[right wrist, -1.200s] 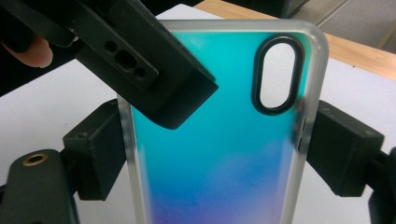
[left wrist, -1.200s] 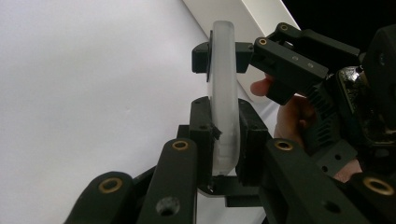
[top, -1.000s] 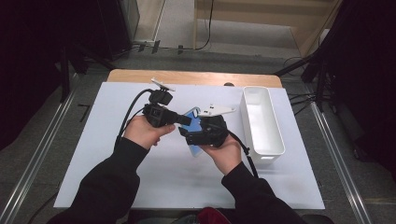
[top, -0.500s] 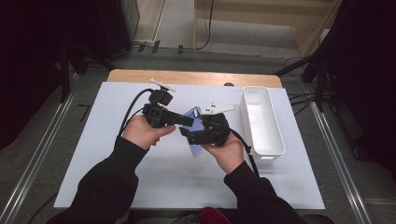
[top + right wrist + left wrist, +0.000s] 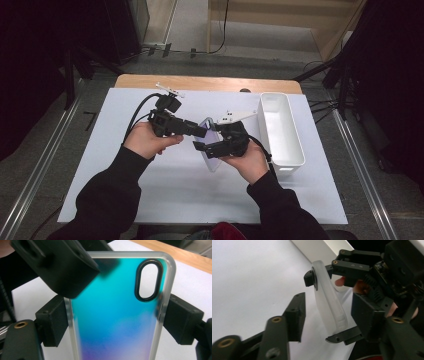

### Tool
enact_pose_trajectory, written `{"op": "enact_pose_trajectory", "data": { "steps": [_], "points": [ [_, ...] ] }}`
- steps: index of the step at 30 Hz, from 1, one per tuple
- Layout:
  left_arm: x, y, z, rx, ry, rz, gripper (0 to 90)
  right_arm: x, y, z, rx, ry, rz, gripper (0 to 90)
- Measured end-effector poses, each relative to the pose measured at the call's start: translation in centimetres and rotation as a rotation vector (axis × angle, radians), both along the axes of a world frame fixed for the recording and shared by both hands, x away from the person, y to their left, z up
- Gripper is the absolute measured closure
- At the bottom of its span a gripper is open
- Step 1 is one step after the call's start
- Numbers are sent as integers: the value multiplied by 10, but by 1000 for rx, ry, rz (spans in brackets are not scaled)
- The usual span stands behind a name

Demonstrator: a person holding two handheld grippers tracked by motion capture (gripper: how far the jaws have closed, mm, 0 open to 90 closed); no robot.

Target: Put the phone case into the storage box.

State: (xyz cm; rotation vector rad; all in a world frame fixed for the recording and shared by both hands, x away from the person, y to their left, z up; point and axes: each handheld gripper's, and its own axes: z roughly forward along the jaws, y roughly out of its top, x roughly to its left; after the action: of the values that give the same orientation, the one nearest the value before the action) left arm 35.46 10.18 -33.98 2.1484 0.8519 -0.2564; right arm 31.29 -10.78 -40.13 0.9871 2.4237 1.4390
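A translucent phone case (image 5: 112, 335) with a teal-to-purple back and an oval camera cut-out is held above the white table. My right gripper (image 5: 117, 320) is shut on it, its pads pressing the two long edges. In the high view the case (image 5: 213, 162) stands on edge, tilted, between both hands. My left gripper (image 5: 329, 302) is open, and its two jaws straddle the case (image 5: 329, 315) without visibly touching it. One of the left gripper's fingers (image 5: 57, 265) overlaps the case's upper left corner in the right gripper view.
A long white bin (image 5: 290, 150) stands just right of the right hand, and nothing shows inside it. A white sheet (image 5: 125, 200) covers the table, and a wooden edge (image 5: 210, 82) runs along the back. Cables trail from both grippers.
The case has turned more on edge in my right gripper. The left gripper's jaws now reach around the case's upper part. Both hands stay near the table's middle.
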Motion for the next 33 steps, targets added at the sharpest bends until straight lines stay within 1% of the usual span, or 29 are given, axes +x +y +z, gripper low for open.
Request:
{"op": "enact_pose_trajectory", "data": {
  "steps": [1,2,4,5,6,7,8,9,10,11,12,14,15,16,18,19,20,22,25,26,29,31,32,33],
  "points": [
    [-1,1,0,-6,-9,-16,391,0,-2,0,4,6,27,146],
    [-1,1,0,-12,-17,-36,385,1,-2,0,6,7,37,146],
    [-2,2,0,-7,-27,-62,374,1,-3,-1,7,7,62,146],
    [-3,3,0,-8,-39,-82,357,1,-4,-1,3,8,77,146],
    [-3,3,0,-8,-39,-82,353,1,-4,-1,1,10,90,147],
    [-3,3,0,-8,-49,-88,353,1,-5,-1,2,13,104,146],
    [-3,4,0,-10,-60,-97,353,1,-5,-1,2,13,104,146],
    [-5,5,-1,-6,-83,-115,353,0,-6,-1,4,17,134,146],
    [-5,5,-1,-6,-83,-115,353,0,-6,-1,4,17,134,146],
    [-5,6,0,-18,-91,-126,353,0,-7,-2,6,19,161,146],
    [-5,6,0,-18,-91,-126,352,0,-7,-2,6,19,161,146],
    [-5,10,0,-28,-100,-147,346,0,-10,-2,5,26,176,146],
    [-5,10,0,-28,-100,-147,310,0,-10,-2,5,26,176,146],
    [-5,13,0,-42,-100,-153,303,0,-13,-1,7,36,190,146],
    [-5,14,-1,-45,-105,-154,304,0,-14,-1,7,40,191,146],
    [-5,15,-1,-48,-113,-160,304,0,-15,-1,7,43,196,146],
    [-5,18,-2,-46,-130,-164,303,0,-18,0,6,49,203,146],
    [-6,21,-3,-52,-136,-164,303,0,-21,1,-3,52,206,146],
    [-6,23,-3,-61,-140,-172,303,0,-25,2,-2,55,212,146],
    [-7,24,-4,-64,-147,-175,303,0,-25,2,-2,55,212,146],
    [-8,28,-6,-66,-173,-184,302,0,-28,4,-3,66,221,146],
    [-9,28,-6,-67,-170,-180,276,-1,-30,5,-4,69,228,146],
    [-9,29,-7,-58,-174,-182,276,-1,-30,5,-4,69,228,146],
    [-10,31,-9,-58,-185,-183,276,-1,-31,5,-7,71,234,146]
  ]
}}
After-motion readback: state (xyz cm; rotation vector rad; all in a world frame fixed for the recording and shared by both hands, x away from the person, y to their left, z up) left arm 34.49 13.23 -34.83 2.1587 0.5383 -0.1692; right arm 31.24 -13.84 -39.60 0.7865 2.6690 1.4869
